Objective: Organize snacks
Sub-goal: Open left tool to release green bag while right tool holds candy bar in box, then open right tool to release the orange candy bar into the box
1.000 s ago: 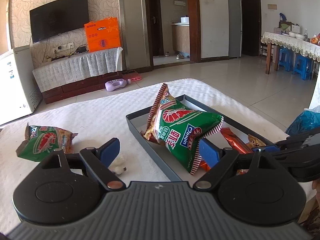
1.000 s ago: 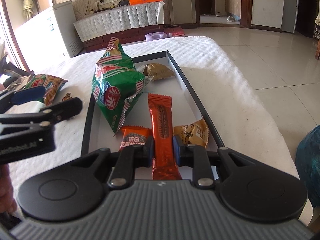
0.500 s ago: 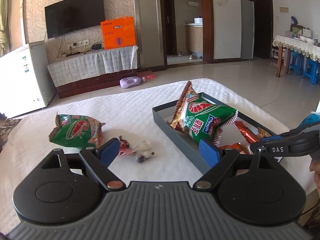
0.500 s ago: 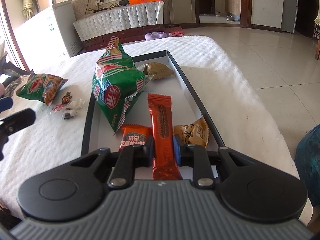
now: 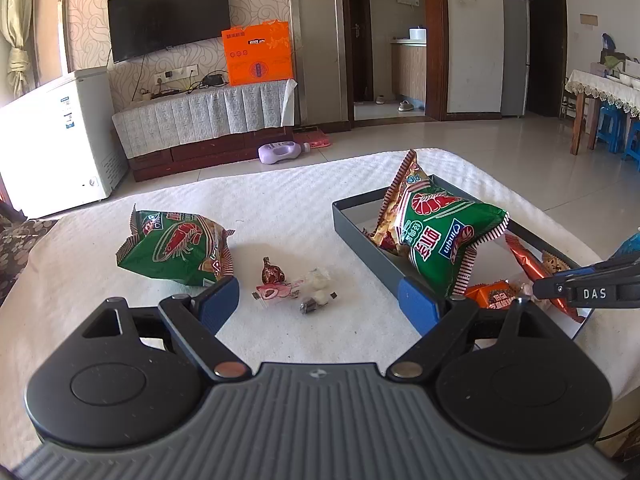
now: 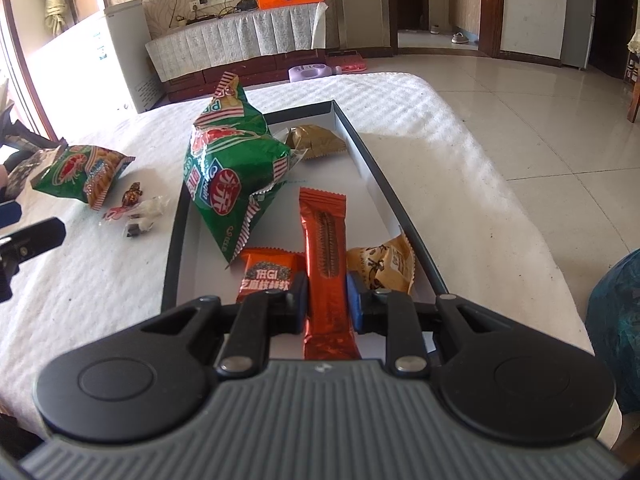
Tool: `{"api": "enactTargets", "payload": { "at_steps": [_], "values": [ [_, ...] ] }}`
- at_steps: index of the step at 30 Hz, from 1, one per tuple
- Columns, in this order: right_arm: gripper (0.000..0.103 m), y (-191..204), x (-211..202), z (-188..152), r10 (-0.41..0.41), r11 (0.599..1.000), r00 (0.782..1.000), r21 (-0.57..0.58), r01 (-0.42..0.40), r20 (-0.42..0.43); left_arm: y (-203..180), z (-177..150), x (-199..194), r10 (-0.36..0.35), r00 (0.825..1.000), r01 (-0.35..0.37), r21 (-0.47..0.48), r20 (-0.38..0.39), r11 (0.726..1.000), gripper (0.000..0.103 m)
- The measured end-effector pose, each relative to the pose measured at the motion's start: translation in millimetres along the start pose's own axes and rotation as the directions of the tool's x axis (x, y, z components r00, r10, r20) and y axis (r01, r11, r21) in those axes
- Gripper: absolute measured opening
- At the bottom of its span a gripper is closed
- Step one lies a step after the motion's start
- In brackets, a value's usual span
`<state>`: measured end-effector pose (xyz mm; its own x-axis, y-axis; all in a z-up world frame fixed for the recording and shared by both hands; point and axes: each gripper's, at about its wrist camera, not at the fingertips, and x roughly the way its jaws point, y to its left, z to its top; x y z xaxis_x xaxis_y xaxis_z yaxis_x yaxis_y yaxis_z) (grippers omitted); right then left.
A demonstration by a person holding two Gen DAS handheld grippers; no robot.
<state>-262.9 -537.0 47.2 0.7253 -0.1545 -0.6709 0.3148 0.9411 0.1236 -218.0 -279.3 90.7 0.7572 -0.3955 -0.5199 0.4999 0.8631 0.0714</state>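
The long orange bar [image 6: 325,248] lies lengthwise in the lower middle of the right wrist view, inside the dark-rimmed tray [image 6: 384,184], and the right gripper [image 6: 327,304] has its jaws pinching the bar's near end from both sides. Just left of the bar sits a small orange packet [image 6: 269,274], and just right of it a tan packet [image 6: 384,266] against the tray's right wall. Above them, a green prawn-cracker bag [image 6: 230,168] stands tilted over the tray's left side, and a brown packet [image 6: 318,142] rests near the far end.

In the left wrist view the tray [image 5: 362,248] fills the right of the frame on the white-covered desk [image 5: 280,200]. The left gripper [image 5: 318,300] has its jaws spread wide with nothing between them, low over the cloth. Just beyond it, in the middle of the frame, lies a small cluster of wrapped candies [image 5: 294,286], and to the left of those a second green bag [image 5: 176,248] lies flat on the cloth. The right gripper's dark arm enters at the right edge over the tray.
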Motion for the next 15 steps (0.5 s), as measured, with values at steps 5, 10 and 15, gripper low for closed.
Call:
{"api": "enactTargets", "payload": {
  "at_steps": [5,10,15],
  "values": [
    [0.025,-0.7,-8.7,0.6,0.021,1.000,0.999,0.007,-0.021,0.027,1.3,1.1,2.8,0.001,1.000,-0.001,-0.003,-0.005,1.000,0.090],
    [0.025,-0.6,-12.9,1.3,0.025,1.000,0.999,0.000,-0.025,0.039,3.9,0.0,6.3,0.003,1.000,-0.003,-0.004,-0.012,1.000,0.090],
    [0.025,-1.4,-16.4,2.0,0.031,1.000,0.998,0.002,-0.031,0.049,7.4,-2.5,11.2,-0.001,1.000,0.001,0.000,-0.024,1.000,0.090]
  ]
}}
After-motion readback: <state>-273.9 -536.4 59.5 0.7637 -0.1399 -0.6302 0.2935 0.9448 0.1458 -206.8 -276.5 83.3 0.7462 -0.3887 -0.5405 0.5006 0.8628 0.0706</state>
